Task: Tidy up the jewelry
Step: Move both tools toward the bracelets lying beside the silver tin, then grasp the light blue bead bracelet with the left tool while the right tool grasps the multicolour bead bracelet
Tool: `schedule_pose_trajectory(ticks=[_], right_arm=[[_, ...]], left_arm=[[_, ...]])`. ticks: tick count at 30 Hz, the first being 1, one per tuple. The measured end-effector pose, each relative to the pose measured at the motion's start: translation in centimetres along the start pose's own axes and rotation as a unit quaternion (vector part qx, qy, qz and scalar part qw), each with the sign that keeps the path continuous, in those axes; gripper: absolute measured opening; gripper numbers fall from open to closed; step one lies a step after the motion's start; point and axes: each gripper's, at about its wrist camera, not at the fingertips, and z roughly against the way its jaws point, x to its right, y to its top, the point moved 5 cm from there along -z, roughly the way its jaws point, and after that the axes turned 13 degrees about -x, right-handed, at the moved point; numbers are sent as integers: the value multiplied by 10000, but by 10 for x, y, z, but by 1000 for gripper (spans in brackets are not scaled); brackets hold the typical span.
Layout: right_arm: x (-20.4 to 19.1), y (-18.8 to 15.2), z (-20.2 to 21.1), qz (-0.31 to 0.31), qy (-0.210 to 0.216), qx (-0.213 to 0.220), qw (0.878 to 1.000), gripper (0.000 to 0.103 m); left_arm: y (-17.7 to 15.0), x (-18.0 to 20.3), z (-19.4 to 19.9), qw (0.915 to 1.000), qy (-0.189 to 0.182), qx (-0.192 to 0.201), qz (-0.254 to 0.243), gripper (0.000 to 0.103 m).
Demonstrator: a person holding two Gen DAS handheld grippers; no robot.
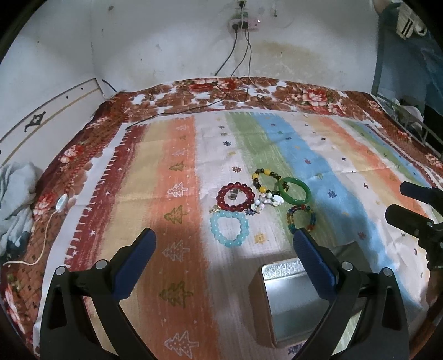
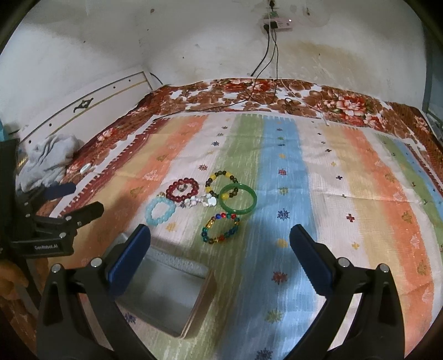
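A: What is the setting?

B: A stained white plaster wall (image 1: 166, 49) with a power strip (image 1: 243, 24) and hanging cables, above a bed (image 2: 346, 106) in a red floral cover. A woven cloth (image 2: 332, 193) in orange, green, blue and white stripes, stitched with small trees and stars, lies across it.

A: And on the cloth?

B: Nearest, a shallow rectangular metal tin (image 2: 169, 296), open, with a dull silver inside and rounded corners. Beyond it lies the jewelry, in a loose cluster: a smooth glossy green bangle (image 2: 238, 200) overlapping a bracelet of yellow and dark beads (image 2: 220, 182); a ring of dark red round beads (image 1: 235, 196); a pale blue milky bead bracelet (image 1: 229, 229); a multicoloured glass-bead bracelet (image 2: 220, 227); a small heap of white irregular beads (image 1: 267, 203) between them.

A: The tools?

B: The left tool (image 1: 224, 242) and the right tool (image 2: 220, 238) both stand wide apart, holding nothing, black frames with ribbed blue pads.

A: Any writing?

B: "GenRobot.AI" on the left tool's body, seen from the right wrist.
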Motion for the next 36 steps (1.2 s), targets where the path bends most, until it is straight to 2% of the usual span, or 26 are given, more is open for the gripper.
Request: schedule_pose_trajectory(ticks=[12,23,36], right_arm=[[17,19,-37,-41,-119,-349,9993,99],[39,25,-74,-320,-27,-904,9954,99],[44,25,-121,-211,-132,-1616,9865,99]], left_arm=[[22,-4,-22,9996,252,-9,-103,97],[35,-21,-60,9986,237,-476,-41,97],[38,-33,-96,9944,280,-1012,-82,97]])
